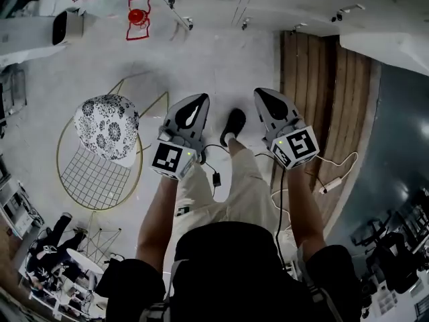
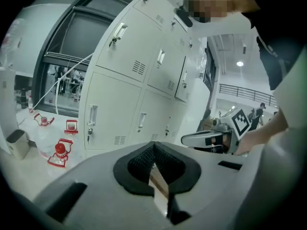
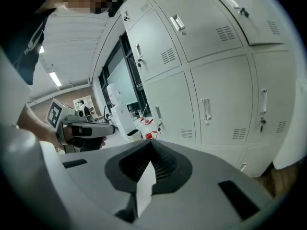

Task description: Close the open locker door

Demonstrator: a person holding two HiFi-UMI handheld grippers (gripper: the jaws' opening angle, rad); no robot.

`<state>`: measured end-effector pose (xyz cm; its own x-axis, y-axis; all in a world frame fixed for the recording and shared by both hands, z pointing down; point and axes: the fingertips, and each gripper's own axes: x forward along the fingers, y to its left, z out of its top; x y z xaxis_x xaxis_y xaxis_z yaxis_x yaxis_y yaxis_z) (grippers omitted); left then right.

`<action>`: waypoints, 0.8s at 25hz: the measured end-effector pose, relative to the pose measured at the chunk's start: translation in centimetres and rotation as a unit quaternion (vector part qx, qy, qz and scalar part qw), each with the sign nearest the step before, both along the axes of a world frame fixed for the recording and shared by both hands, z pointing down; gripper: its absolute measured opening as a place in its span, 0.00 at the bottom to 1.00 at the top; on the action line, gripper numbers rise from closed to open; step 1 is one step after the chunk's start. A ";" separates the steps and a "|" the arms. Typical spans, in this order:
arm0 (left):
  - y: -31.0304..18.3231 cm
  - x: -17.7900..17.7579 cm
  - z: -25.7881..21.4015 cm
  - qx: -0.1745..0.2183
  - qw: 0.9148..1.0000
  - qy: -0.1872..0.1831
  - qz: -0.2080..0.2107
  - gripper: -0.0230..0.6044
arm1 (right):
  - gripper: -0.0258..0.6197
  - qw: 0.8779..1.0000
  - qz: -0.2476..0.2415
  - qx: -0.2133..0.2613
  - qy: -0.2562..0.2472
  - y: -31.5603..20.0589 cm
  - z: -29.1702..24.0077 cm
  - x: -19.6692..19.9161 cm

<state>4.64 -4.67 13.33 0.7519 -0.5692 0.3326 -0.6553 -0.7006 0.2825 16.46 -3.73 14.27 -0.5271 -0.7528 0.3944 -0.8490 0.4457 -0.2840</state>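
A bank of white lockers stands ahead of both grippers. In the left gripper view one upper door hangs ajar, out from the row. In the right gripper view the same open door juts out at the top right. My left gripper and right gripper are held side by side in front of my body, both apart from the lockers. The left gripper's pads meet with nothing between them. The right gripper is likewise shut and empty. Each gripper shows in the other's view: the right, the left.
A gold wire chair with a patterned cushion stands at my left. Red-capped bottles and a white box sit on the floor by the lockers. A strip of wooden flooring runs on the right, and a cable trails from the right gripper.
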 end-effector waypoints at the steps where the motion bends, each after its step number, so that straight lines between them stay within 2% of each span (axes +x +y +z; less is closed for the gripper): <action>1: 0.2 0.3 -1.5 0.001 1.000 0.008 -0.001 0.06 | 0.04 1.000 0.005 0.004 0.001 0.1 -1.6 0.2; 9: 1.3 0.6 -10.8 0.012 0.999 0.033 -0.025 0.06 | 0.04 0.999 0.024 0.031 0.002 2.0 -12.3 2.1; 13: 1.9 0.9 -14.6 0.013 0.999 0.033 -0.020 0.06 | 0.04 0.999 0.029 0.032 0.010 3.3 -16.0 3.1; 20: 1.4 1.4 -21.1 0.049 0.997 0.045 -0.025 0.06 | 0.04 0.998 0.034 0.055 0.025 3.5 -22.5 4.7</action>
<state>6.09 -3.26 -7.76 0.7464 -0.6327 0.2065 -0.6649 -0.6955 0.2725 21.11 -0.26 -8.28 -0.4553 -0.8264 0.3313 -0.8900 0.4127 -0.1939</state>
